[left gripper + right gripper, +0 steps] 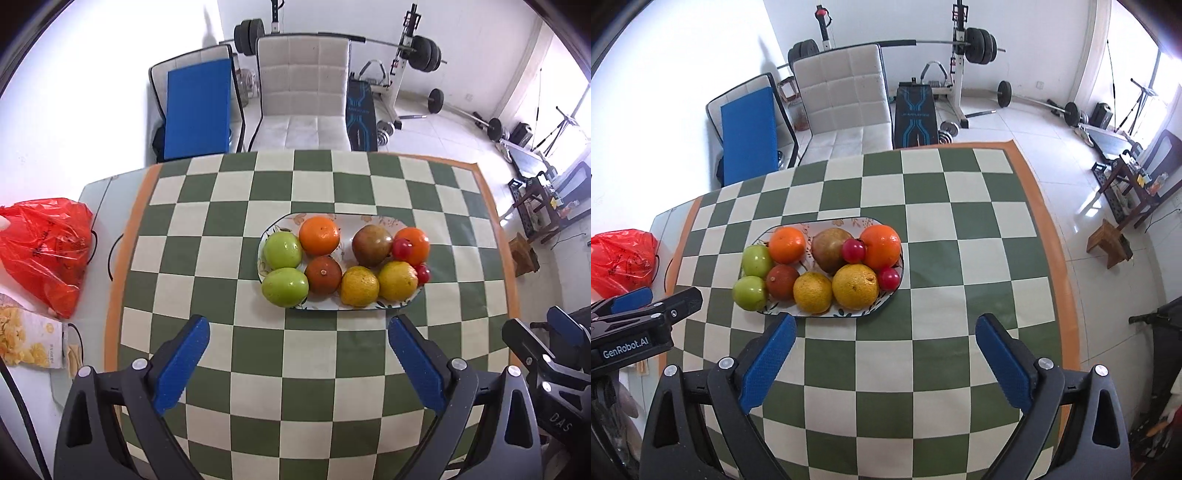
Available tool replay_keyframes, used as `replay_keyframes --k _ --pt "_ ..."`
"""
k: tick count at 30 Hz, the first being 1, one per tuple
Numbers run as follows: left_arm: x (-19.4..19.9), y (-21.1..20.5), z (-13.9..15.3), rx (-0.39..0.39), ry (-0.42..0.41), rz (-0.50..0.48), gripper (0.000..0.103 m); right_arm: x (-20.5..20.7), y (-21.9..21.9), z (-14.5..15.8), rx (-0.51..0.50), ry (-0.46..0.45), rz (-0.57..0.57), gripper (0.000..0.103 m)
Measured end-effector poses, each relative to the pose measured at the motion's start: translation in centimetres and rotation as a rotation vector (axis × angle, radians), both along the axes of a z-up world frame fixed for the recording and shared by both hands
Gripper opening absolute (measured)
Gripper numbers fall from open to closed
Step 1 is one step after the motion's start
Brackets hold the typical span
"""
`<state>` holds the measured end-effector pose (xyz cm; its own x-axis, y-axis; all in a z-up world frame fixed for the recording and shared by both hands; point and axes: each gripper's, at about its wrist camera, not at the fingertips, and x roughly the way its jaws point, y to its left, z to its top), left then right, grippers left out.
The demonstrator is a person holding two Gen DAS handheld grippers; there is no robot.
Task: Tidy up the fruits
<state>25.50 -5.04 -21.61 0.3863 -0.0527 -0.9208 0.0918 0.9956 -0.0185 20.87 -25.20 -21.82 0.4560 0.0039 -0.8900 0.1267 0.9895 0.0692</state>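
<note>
Both grippers, left (299,334) and right (885,332), hung spread and empty just short of the plate (369,221). Fruits (319,236) lay packed, touching; nudging one could have rolled the cherries (888,278) off the rim.

left gripper (298,360) & right gripper (885,357): both level, side by side, jaws spread wide, holding nothing.

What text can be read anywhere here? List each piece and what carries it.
"GenRobot.AI": side of the left tool body, seen in the right wrist view.
"DAS": body of the right tool, partly cut off.
Red plastic bag: dark print, too blurred.
Snack box: small print, unreadable.
Weight bench lettering: too small.
</note>
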Motion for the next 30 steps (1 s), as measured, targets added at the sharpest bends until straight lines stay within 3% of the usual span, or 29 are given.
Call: replay_keyframes --k 16,23,30 --pt "-8.9 0.8 10.7 -0.015 -0.181 -0.043 0.099 -10.4 2.0 13.2 -0.008 -0.185 0.024 0.1" --pt "-11.3 0.4 13.2 -0.041 -0.213 -0.063 0.099 -14.0 3.0 18.6 -0.028 -0.265 0.032 0.1" --pt "-12.6 0.8 14.5 -0.055 -0.244 -0.048 0.099 -16.2 3.6 20.9 -0.044 -0.294 0.031 0.1"
